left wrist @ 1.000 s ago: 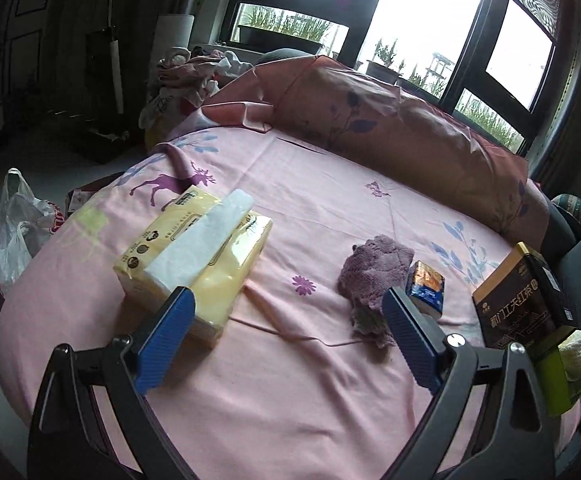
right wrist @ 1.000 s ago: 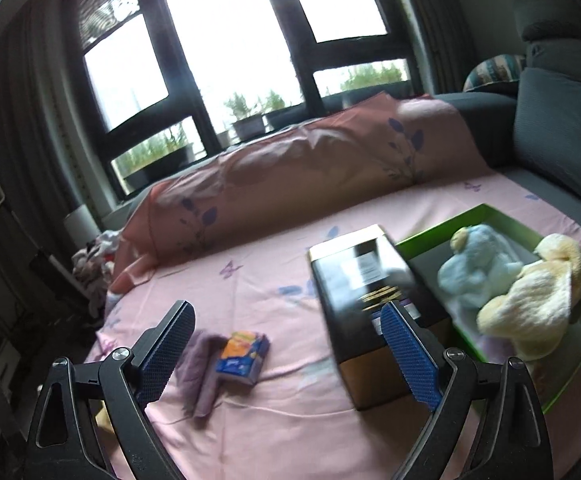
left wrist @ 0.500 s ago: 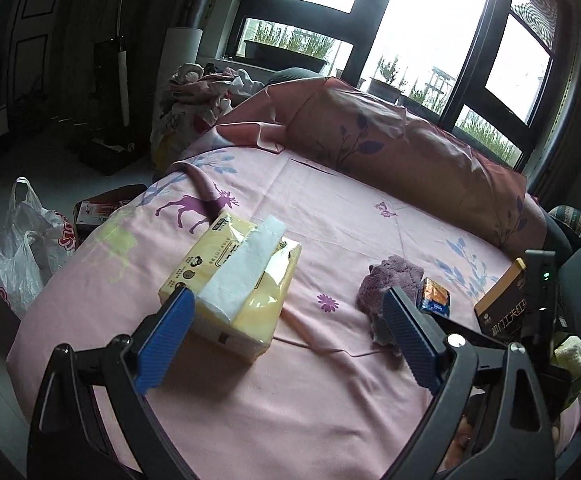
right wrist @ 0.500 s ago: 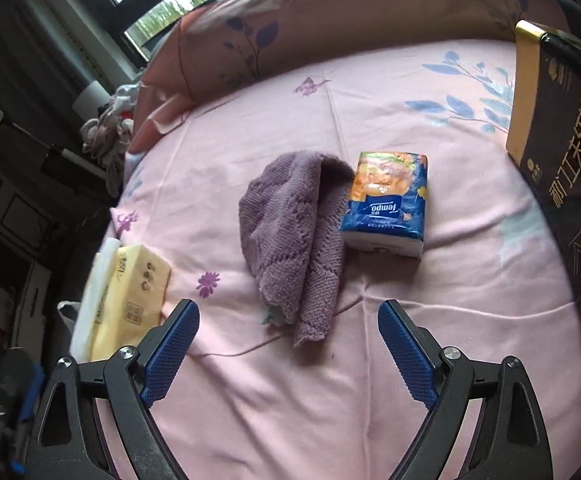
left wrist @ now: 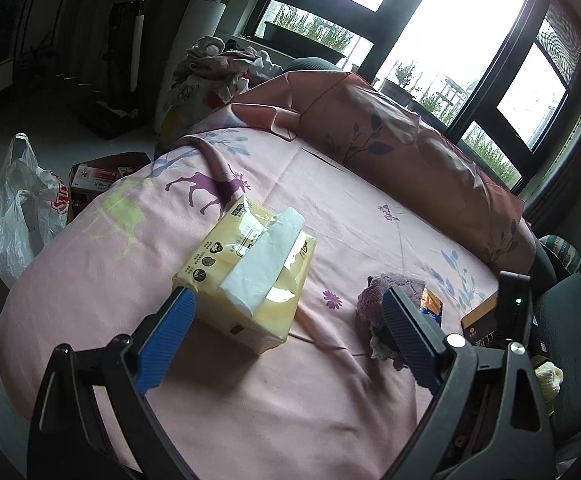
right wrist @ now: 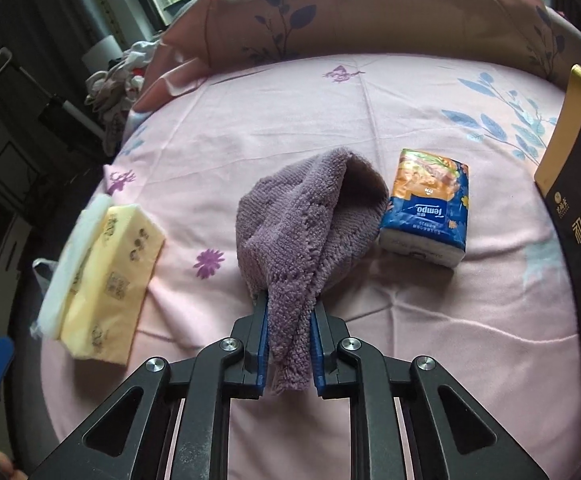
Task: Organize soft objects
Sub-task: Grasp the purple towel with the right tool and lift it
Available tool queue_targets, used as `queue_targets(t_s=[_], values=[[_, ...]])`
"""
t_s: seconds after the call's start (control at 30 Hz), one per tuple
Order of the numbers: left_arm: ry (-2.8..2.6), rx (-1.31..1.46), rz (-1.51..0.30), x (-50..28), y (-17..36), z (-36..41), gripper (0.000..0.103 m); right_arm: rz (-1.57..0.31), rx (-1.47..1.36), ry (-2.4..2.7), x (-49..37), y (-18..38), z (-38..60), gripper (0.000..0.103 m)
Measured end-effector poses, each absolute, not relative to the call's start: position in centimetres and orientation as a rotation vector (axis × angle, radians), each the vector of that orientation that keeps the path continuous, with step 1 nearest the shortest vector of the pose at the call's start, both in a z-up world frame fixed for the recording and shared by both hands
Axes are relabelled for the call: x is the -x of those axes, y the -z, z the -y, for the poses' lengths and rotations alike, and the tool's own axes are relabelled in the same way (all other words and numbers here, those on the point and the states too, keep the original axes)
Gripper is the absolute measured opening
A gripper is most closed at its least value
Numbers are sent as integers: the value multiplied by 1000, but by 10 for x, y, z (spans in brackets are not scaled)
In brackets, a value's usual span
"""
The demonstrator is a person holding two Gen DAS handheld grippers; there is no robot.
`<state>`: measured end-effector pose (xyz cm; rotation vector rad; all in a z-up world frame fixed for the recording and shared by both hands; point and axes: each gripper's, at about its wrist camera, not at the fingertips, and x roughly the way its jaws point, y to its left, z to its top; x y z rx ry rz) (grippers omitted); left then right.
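Left wrist view: left gripper [left wrist: 286, 334] hangs over the near part of a pink sheet [left wrist: 250, 400], jaws spread wide, nothing between the blue pads. Just beyond the left pad lies a yellow tissue pack [left wrist: 246, 276], flat on the sheet, white tissue showing along its top slit. The purple cloth [left wrist: 386, 292] sits to the right, partly hidden behind the right pad; behind it shows a corner of a small blue-and-orange tissue packet [left wrist: 432, 305], touching it or nearly so. A black device with a green light [left wrist: 514, 312] rises at the right edge, in front of a dark box with gold print [left wrist: 480, 330]. A pink pillow with leaf print [left wrist: 402, 148] lies along the far side of the bed. On the floor to the left: a white plastic bag [left wrist: 10, 216] and a cardboard box [left wrist: 102, 174].

Right wrist view: right gripper [right wrist: 288, 312] is closed on the near end of the purple cloth [right wrist: 306, 220]; its jaws have just been closing, and the fabric is now pinched between the two blue pads, a strip of it trailing back between the fingers. The rest of the cloth rests bunched on the pink sheet [right wrist: 410, 340]. The blue-and-orange tissue packet [right wrist: 426, 208] lies just right of the cloth, touching its edge. The yellow tissue pack [right wrist: 102, 280] lies well apart to the left. The dark box with gold print [right wrist: 578, 216] sits at the right edge. The leaf-print pillow [right wrist: 370, 20] spans the far side.
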<state>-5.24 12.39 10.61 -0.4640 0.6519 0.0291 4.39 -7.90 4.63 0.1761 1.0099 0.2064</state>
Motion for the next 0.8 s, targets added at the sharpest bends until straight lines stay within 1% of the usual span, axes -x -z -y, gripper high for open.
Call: queue_targets(t_s=[0.2,0.33,0.5,0.67,0.73,0.8], values=[[34,501,-653,55,-107,-128,94,-938,-77,-356,21,-97,70,18],[35,486,-668,56,-106,-131,94,-955,-41,-440,59,-108,75,18],[74,477,-712,52,-100,-128,94,-1053,-69,-485,69,-83,86,18],[114,415,-774,47,-91,-112,94,-1198,-95,-292,44,-36,108,18],[136,397,-803,45,-87,-106,94,-1229,-198,-291,35,-25,123,18],[160,387,-829,43,-83,-99,94,-1245,-270,-323,29,-26,134,22]])
